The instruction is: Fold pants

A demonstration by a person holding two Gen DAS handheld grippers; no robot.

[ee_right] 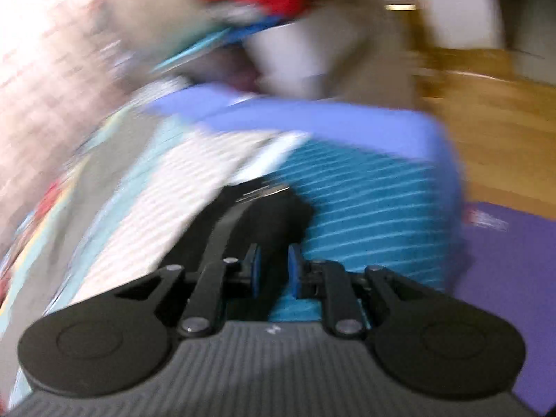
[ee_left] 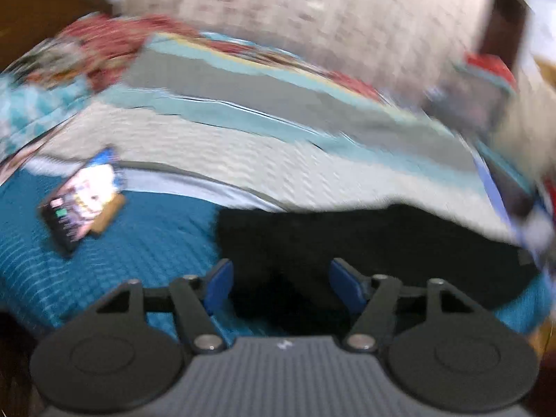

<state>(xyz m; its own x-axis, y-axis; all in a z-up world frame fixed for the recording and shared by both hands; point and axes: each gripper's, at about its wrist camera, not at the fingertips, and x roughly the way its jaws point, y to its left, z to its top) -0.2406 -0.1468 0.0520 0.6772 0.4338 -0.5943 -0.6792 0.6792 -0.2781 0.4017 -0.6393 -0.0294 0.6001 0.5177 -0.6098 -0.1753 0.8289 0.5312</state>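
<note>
The pants (ee_left: pixel 365 253), black, lie on the bed (ee_left: pixel 104 278) with their long axis crosswise to the left gripper (ee_left: pixel 279 281), directly beyond its fingers (ee_left: pixel 219 283), which are released and empty. The right gripper (ee_right: pixel 272 267), fingers slightly parted and grasping nothing, sits at the pants' other end, equally near.

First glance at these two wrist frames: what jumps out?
The black pants lie on the teal bedspread, a dark slab just ahead of the open left gripper, nothing between its blue pads. To the left on the spread lies a phone with a lit screen. In the right wrist view the right gripper shows a narrow gap over the pants' edge, with heavy motion blur around.
</note>
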